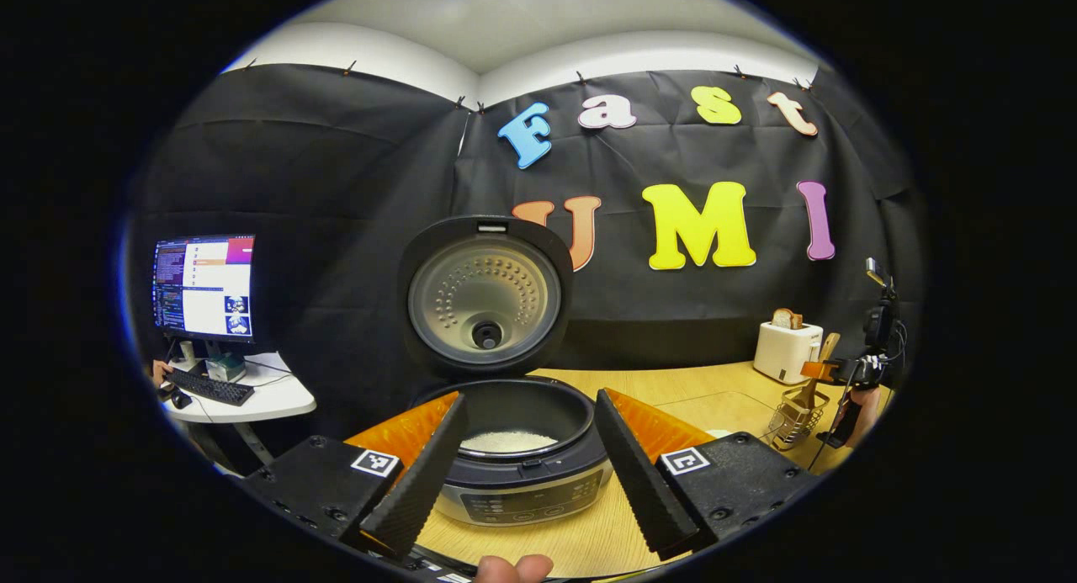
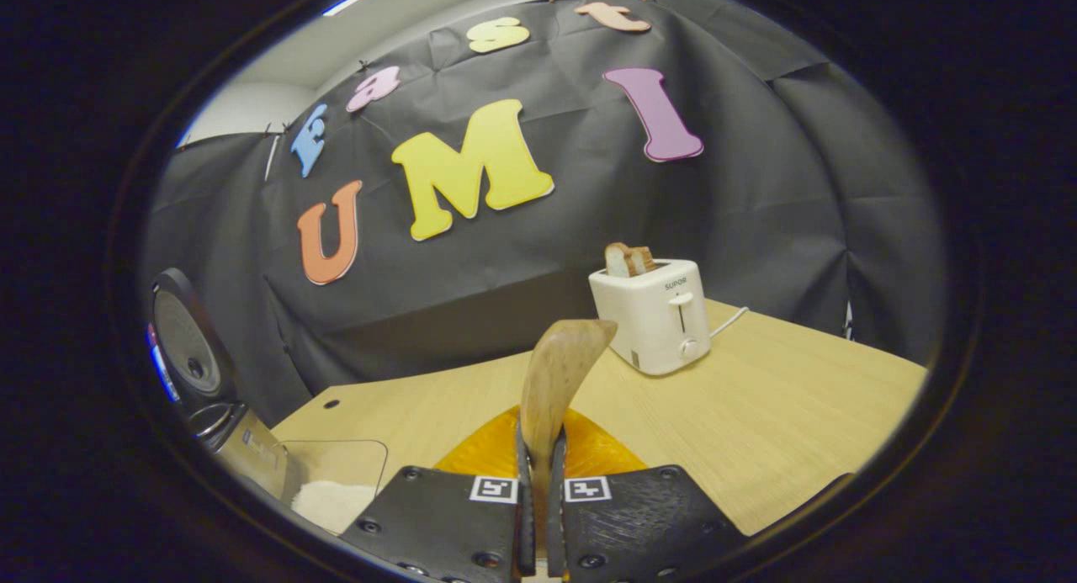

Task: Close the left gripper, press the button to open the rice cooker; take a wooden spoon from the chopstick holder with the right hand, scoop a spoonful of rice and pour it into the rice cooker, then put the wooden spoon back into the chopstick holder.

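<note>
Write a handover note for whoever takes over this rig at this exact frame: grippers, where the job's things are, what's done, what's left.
Left gripper: open, facing the rice cooker.
Right gripper: shut on the wooden spoon, bowl end up; in the left gripper view it is at the chopstick holder by the toaster.
Cooker lid stands open; white rice lies in the pot. A clear container with rice sits beside the cooker.
Done: lid opened, spoon gripped.
Left: whether the scoop is already poured cannot be told; if not, scoop and pour, then return the spoon to the holder.
</note>
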### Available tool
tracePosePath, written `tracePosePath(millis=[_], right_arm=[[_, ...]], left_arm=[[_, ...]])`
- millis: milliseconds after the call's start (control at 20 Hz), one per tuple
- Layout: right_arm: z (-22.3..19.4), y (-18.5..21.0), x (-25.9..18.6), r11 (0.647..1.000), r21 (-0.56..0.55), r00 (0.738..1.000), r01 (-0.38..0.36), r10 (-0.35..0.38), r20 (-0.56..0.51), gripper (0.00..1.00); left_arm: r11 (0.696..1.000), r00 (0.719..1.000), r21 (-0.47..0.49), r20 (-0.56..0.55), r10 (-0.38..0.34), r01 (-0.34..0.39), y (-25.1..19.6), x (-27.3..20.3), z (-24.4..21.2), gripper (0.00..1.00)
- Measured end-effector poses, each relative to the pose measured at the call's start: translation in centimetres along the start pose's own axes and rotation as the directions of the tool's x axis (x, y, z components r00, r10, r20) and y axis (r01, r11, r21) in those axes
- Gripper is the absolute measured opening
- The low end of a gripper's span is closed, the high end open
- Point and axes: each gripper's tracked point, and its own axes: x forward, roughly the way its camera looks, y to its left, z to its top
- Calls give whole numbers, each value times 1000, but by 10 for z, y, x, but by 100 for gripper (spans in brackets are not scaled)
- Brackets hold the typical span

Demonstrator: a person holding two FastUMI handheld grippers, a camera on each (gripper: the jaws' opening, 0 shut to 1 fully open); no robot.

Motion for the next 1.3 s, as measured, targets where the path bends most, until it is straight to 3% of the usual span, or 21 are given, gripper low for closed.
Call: tracePosePath(millis=[50, 150, 300, 400, 450, 500, 550, 600, 650, 800, 850, 1100, 1150, 1300], right_arm=[[1, 0, -2, 1000, 6, 1000, -2, 2, 1, 7], [1, -4, -1, 1000, 3, 1000, 0, 0, 1, 1], [0, -7, -5, 1000, 18, 1000, -12, 13, -12, 31], [-3, -11, -8, 1000, 19, 1000, -11, 12, -25, 43], [-3, -12, -11, 1000, 15, 999, -13, 14, -30, 63], [-2, -13, -13, 1000, 11, 999, -14, 14, -32, 72], [0, -15, -17, 1000, 10, 999, -14, 14, -29, 70], [1, -17, -20, 1000, 4, 1000, -10, 10, -29, 86], [1, -21, -24, 1000, -3, 999, -2, 2, -32, 82], [-3, -25, -39, 1000, 0, 999, 1, -1, -43, 100], [-7, -28, -46, 1000, -15, 999, 2, -3, -53, 94], [-17, -24, -92, 996, -64, 995, -69, 64, -74, 96], [-18, -23, -101, 993, -82, 994, -88, 82, -73, 91], [-9, -10, -122, 974, -174, 989, -147, 143, -37, 95]], left_arm=[[1000, 1000, 3, 2, 0, 0, -1, -1, 1, 97], [1000, 1000, 5, 9, -1, 1, -3, -1, 3, 97], [1000, 1000, 6, 15, -4, 4, -7, -2, 5, 97], [1000, 1000, 8, 22, -4, 3, -9, -2, 6, 97], [1000, 1000, 12, 23, -3, 3, -11, -3, 7, 97], [1000, 1000, 17, 24, -3, 3, -12, -3, 8, 97], [1000, 1000, 21, 27, -4, 3, -14, -4, 9, 97], [1000, 999, 22, 33, -8, 7, -17, -5, 11, 96], [1000, 999, 21, 40, -10, 10, -20, -6, 13, 97], [999, 998, 33, 65, -3, 0, -24, -11, 23, 96], [999, 997, 35, 72, -1, -1, -28, -14, 25, 96], [999, 993, 43, 116, 26, -31, -37, -27, 44, 100], [998, 991, 42, 131, 43, -48, -36, -29, 47, 96], [997, 992, 39, 113, 62, -66, -38, -26, 59, 96]])
